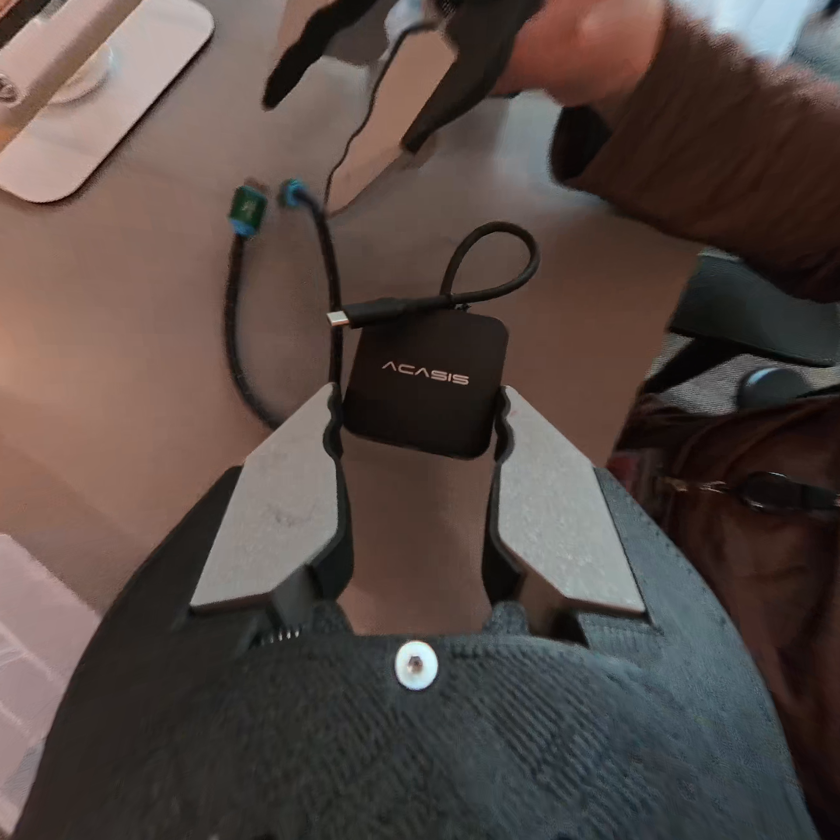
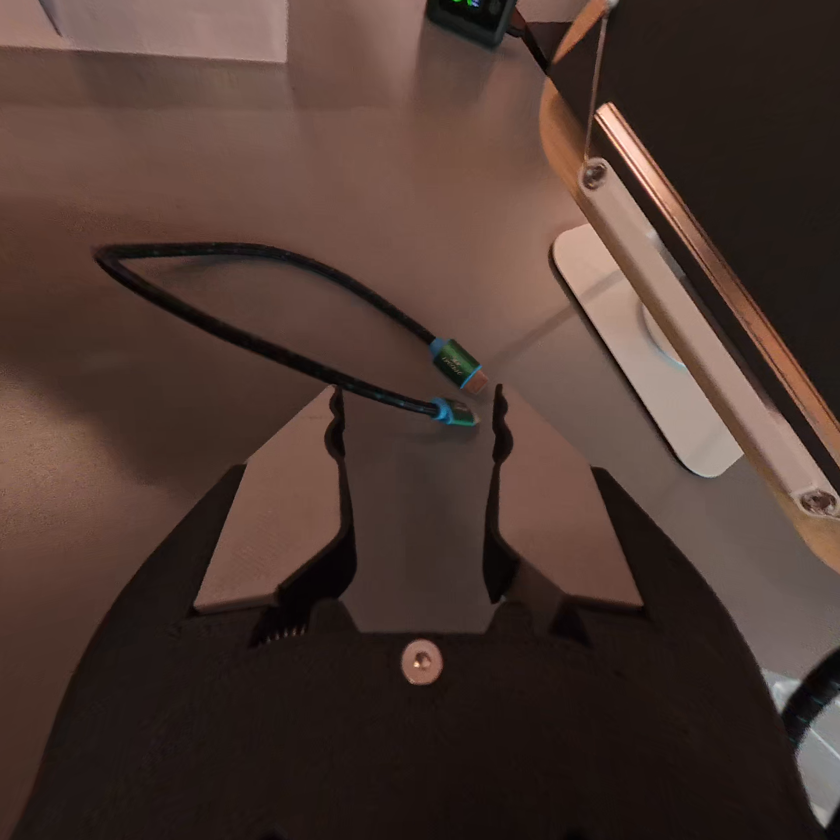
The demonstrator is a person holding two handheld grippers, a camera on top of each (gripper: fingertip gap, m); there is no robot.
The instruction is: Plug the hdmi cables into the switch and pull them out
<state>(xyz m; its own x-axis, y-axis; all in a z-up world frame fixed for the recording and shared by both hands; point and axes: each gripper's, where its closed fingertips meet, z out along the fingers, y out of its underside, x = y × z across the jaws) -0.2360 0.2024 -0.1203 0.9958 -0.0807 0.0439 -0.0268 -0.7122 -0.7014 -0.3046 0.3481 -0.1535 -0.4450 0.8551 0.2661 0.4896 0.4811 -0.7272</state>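
A black square switch (image 1: 422,386) lies on the brown table (image 1: 136,318), its short lead looped behind and ending in a small silver plug (image 1: 338,318). My left gripper (image 1: 418,416) is open, one fingertip at each side of the switch. A black braided HDMI cable (image 2: 254,336) lies in a loop, with two green-and-blue plugs (image 2: 454,363) (image 2: 454,416). My right gripper (image 2: 418,418) is open over the nearer plug, which sits between the fingertips close to the right one. The plugs (image 1: 249,211) and the right gripper (image 1: 341,122), held by a brown-sleeved hand, also show in the left wrist view.
A white monitor stand base (image 2: 636,354) and a dark monitor (image 2: 727,136) stand right of the plugs. A small device with a lit screen (image 2: 472,18) sits at the back. A chair (image 1: 750,318) and a brown bag (image 1: 727,522) are beyond the table's edge. A clear box (image 1: 27,636) lies at the near left. To reach the white monitor stand base (image 2: 636,354) in a straight line is about 20 cm for my right fingers, about 35 cm for my left.
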